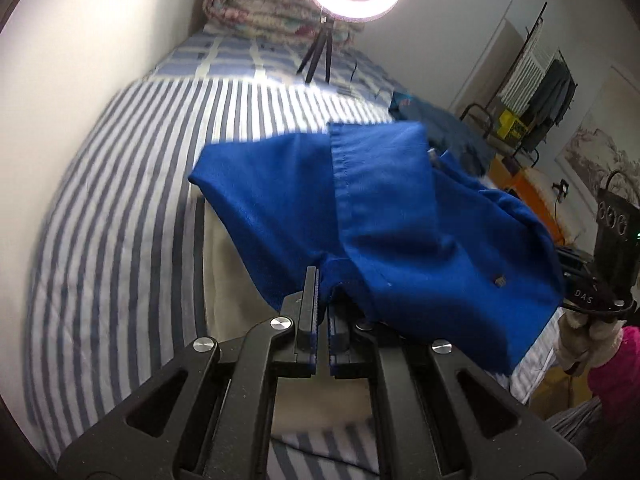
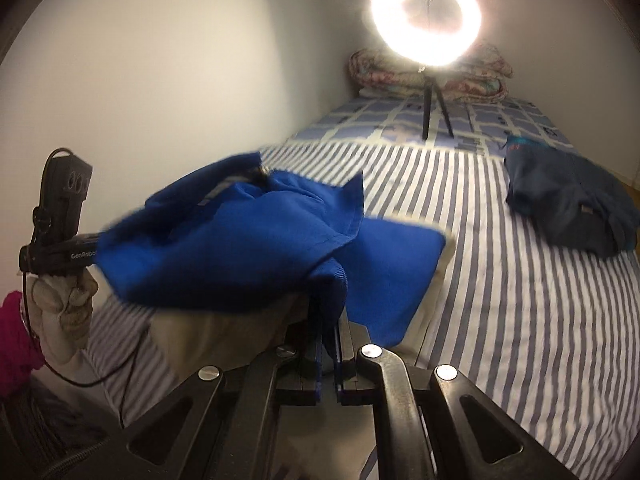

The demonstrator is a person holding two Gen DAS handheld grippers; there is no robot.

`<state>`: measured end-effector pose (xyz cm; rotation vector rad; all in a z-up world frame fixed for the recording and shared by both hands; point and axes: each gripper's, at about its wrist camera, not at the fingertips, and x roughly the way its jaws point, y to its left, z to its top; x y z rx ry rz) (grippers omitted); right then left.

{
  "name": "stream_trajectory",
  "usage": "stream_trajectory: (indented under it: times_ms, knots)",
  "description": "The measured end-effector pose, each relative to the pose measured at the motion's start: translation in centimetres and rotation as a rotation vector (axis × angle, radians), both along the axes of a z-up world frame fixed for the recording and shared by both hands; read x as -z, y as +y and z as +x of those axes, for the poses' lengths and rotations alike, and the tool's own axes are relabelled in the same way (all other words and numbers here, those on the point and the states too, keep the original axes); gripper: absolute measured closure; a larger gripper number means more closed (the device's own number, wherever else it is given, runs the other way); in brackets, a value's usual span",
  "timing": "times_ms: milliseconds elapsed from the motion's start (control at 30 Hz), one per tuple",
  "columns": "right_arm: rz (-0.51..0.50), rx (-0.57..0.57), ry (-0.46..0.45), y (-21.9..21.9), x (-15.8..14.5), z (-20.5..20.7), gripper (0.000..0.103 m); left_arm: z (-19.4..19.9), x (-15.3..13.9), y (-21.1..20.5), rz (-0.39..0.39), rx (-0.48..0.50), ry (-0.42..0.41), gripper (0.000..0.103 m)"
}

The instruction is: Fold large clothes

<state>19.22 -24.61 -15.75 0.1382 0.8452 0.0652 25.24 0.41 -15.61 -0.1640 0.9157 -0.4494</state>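
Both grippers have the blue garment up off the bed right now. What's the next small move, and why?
Probably lower it onto the bare striped sheet and spread it flat. The left gripper and right gripper are each shut on the blue garment, which hangs bunched between them, clear of the dark folded garment.

Garment (image 2: 224, 256) above bed (image 2: 520, 280); ring light (image 2: 426, 20) behind, before quilt (image 2: 384, 72)

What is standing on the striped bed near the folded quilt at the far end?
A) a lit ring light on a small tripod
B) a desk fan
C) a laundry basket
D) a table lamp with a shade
A: a glowing ring light on a small black tripod stands on the bed, just in front of the folded floral quilt.
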Motion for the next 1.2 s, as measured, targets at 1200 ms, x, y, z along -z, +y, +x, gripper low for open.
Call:
stream_trajectory:
  times_ms: [1200]
  knots:
    - [-0.177, 0.001, -0.209, 7.2, -19.1, -19.2, 0.069, -20.1, -20.6, 6.3, -0.113, 0.002, -0.183, 0.076]
